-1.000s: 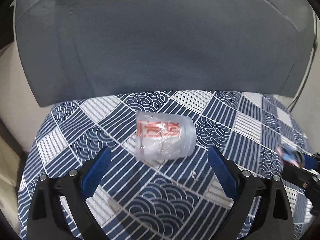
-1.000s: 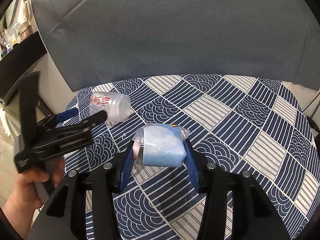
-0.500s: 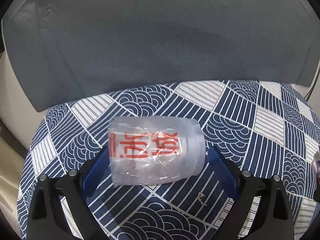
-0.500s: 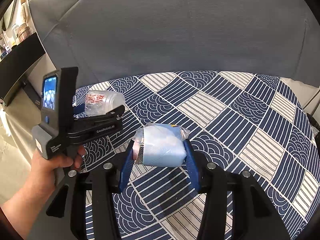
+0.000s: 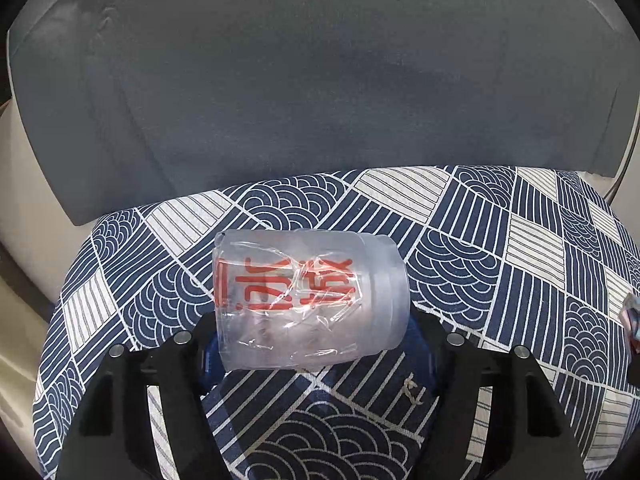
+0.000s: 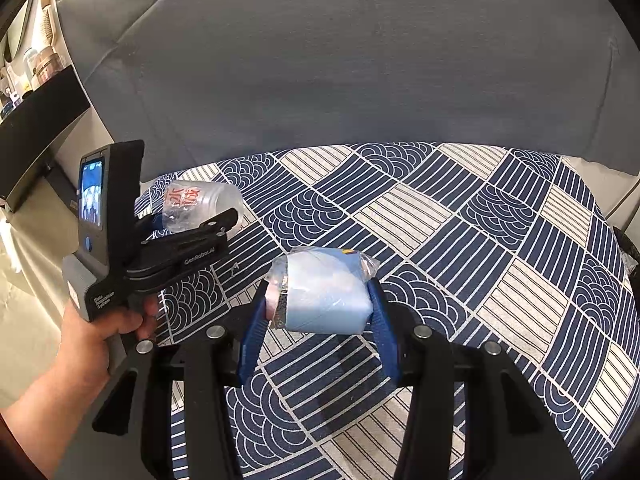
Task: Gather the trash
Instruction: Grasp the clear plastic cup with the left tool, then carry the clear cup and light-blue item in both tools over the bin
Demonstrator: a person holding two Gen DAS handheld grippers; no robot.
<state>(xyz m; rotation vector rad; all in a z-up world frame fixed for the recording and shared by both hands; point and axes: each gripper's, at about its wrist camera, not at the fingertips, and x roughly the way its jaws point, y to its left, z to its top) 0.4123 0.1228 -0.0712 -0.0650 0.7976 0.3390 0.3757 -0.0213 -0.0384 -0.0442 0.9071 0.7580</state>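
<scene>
On the left, the left gripper [image 5: 312,354] is closing in on the clear plastic cup [image 5: 310,300] — a second ago the crumpled cup with red lettering was lying well ahead of the spread blue pads, and now it is sitting right between them, its lower part covering the pads so that contact cannot be confirmed from the left wrist view. The right wrist view shows the same cup [image 6: 200,206] lying on its side on the patterned seat cushion [image 6: 460,248], with the jaws reaching around it; they are looking narrowed onto it, so this is probably the moment of the grasp, though a firm clamp is not certain. Moving right, the right gripper [image 6: 318,316] is keeping its jaws clenched on the blue wrapped packet [image 6: 320,292], lifted slightly above the cushion, unchanged over the last second. So one piece of trash is secured and the second is being taken — a thin cup like this is likely to buckle under squeeze.
</scene>
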